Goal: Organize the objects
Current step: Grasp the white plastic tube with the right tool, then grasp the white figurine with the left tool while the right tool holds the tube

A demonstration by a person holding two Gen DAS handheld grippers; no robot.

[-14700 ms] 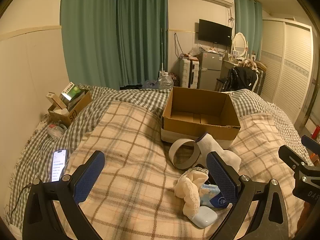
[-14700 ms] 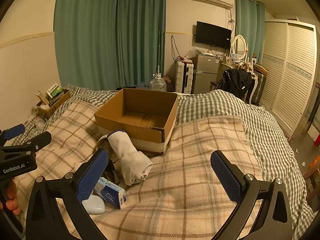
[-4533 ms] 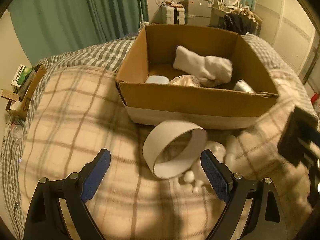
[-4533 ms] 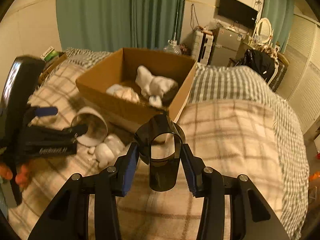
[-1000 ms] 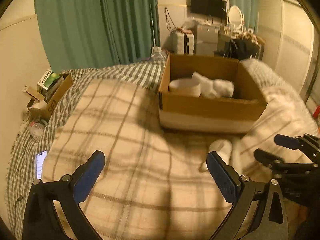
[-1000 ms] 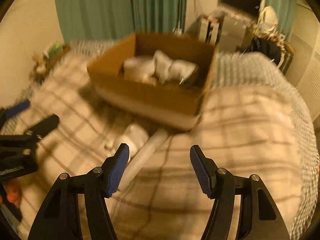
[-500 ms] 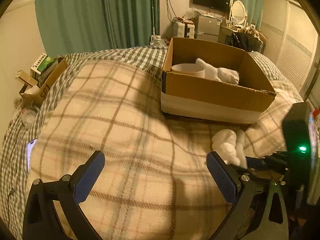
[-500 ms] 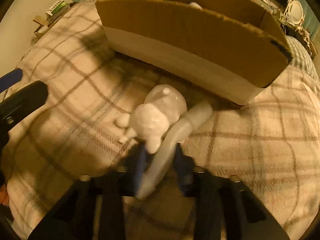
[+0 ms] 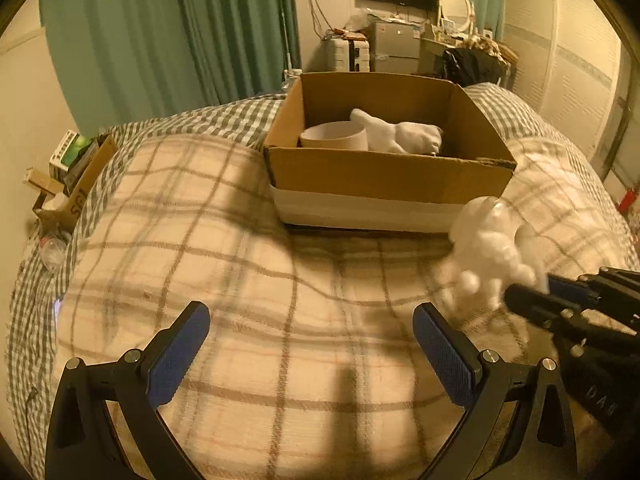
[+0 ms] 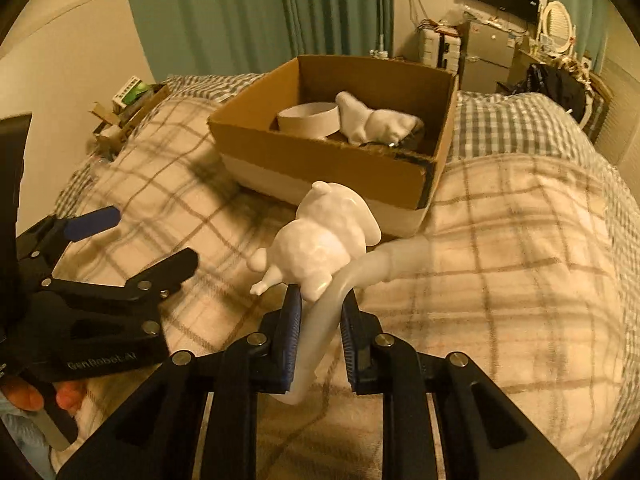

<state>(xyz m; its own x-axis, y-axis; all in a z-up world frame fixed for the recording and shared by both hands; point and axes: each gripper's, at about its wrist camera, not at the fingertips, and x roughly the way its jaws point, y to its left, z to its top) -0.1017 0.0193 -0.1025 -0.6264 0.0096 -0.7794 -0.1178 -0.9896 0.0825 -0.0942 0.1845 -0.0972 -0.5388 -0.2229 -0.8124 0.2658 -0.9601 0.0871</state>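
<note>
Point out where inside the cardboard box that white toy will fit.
The brown cardboard box is crowded in the middle: a white cardboard ring touches a white rolled sock. What floor shows bare is the far strip along the back wall. The right gripper holds the white figurine in front of it.

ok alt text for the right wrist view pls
The right gripper is shut on a white plush toy, lifted above a plaid blanket. Behind it, a cardboard box holds a tape roll.
</note>
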